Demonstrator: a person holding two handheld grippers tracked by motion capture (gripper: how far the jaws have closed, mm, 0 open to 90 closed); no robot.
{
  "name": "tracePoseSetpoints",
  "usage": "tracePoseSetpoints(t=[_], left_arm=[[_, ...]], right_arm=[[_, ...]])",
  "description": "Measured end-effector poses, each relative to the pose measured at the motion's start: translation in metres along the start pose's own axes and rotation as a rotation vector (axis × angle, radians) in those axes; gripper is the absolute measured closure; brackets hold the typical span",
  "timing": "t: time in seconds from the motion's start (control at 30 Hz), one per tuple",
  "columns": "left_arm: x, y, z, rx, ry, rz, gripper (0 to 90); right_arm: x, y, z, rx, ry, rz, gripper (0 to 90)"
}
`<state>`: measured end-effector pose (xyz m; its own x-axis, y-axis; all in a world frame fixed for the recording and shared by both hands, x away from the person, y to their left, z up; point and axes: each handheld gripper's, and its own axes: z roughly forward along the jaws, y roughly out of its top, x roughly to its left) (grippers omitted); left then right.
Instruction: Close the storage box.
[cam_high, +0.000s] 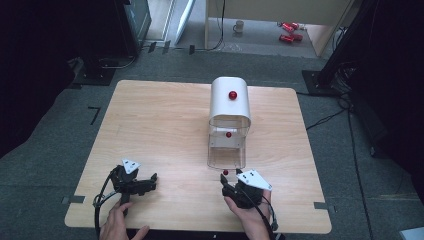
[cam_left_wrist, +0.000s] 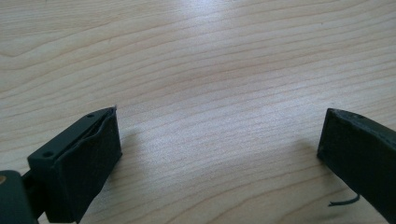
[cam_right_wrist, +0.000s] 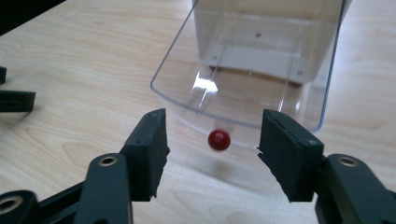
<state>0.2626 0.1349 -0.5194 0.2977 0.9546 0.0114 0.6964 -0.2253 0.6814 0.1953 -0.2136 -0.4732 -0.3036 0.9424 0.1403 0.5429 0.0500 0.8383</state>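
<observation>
A white rounded box (cam_high: 229, 100) with a red knob (cam_high: 232, 95) on top stands on the wooden table (cam_high: 160, 125). Its clear plastic drawer (cam_high: 227, 155) (cam_right_wrist: 243, 79) is pulled out toward me and looks empty. A small red ball knob (cam_high: 225, 172) (cam_right_wrist: 219, 140) sits at the drawer's front wall. My right gripper (cam_high: 225, 181) (cam_right_wrist: 212, 128) is open just in front of it, one jaw on each side and neither touching the knob. My left gripper (cam_high: 151, 182) (cam_left_wrist: 219, 126) rests low over bare wood at the front left, open with nothing between its jaws.
A second small red spot (cam_high: 228, 134) shows inside the box behind the drawer. The table's front edge (cam_high: 200, 231) lies close under both hands. Beyond the table are grey carpet, dark stands and cables (cam_high: 325, 120).
</observation>
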Motion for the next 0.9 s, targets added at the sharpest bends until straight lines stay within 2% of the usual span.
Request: tracePoseSetpoints(t=[0.23, 0.43, 0.57, 0.6, 0.83, 0.9], left_arm=[[0.000, 0.000, 0.000, 0.000, 0.000, 0.000, 0.0], [0.000, 0.000, 0.000, 0.000, 0.000, 0.000, 0.0], [0.000, 0.000, 0.000, 0.000, 0.000, 0.000, 0.0], [0.000, 0.000, 0.000, 0.000, 0.000, 0.000, 0.0], [0.000, 0.000, 0.000, 0.000, 0.000, 0.000, 0.0], [0.000, 0.000, 0.000, 0.000, 0.000, 0.000, 0.0]], right_arm=[[-0.001, -0.014, 0.013, 0.042, 0.001, 0.017, 54.2], [-0.001, -0.014, 0.026, 0.056, -0.016, 0.035, 55.7], [-0.003, -0.015, 0.032, 0.071, -0.051, 0.031, 56.7], [-0.004, -0.016, 0.034, 0.080, -0.054, 0.044, 57.2], [0.000, -0.020, 0.045, 0.106, -0.065, 0.043, 58.3], [0.001, -0.021, 0.048, 0.114, -0.064, 0.057, 59.5]])
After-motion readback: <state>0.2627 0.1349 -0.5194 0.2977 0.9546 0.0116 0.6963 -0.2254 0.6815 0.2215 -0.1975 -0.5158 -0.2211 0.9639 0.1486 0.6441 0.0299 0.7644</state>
